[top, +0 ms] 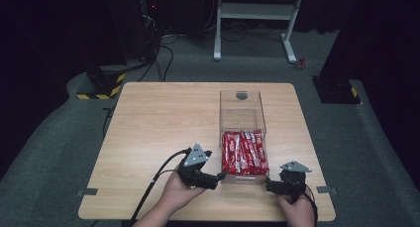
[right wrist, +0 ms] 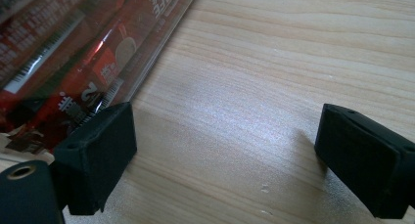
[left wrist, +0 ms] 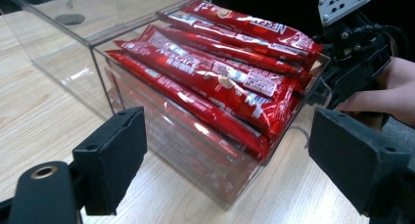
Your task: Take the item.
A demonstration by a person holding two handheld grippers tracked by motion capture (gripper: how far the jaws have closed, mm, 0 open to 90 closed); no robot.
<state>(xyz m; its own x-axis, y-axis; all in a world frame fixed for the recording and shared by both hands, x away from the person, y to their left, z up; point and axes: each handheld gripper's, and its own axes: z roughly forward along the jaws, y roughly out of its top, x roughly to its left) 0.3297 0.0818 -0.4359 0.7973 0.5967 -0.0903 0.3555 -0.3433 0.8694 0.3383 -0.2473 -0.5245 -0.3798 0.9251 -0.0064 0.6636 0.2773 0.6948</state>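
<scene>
A clear plastic box (top: 242, 119) stands on the wooden table (top: 158, 118), right of centre. Several red snack packets (top: 244, 151) fill its near half and rise above the rim (left wrist: 215, 77). My left gripper (top: 221, 176) sits at the box's near left corner, open, with the box front (left wrist: 195, 150) between its jaws at a distance. My right gripper (top: 268, 184) is at the near right corner, open over bare wood (right wrist: 235, 116), its left fingertip (right wrist: 98, 150) close to the box wall (right wrist: 147, 62). In the left gripper view the right gripper (left wrist: 352, 53) shows beyond the box.
The far half of the box is empty, with a round hole (top: 241, 95) in its back wall. Beyond the table stand a white frame (top: 255, 19), dark equipment with cables (top: 148, 33) and yellow-black floor markers (top: 101, 85). The table's near edge (top: 208, 218) lies close behind both hands.
</scene>
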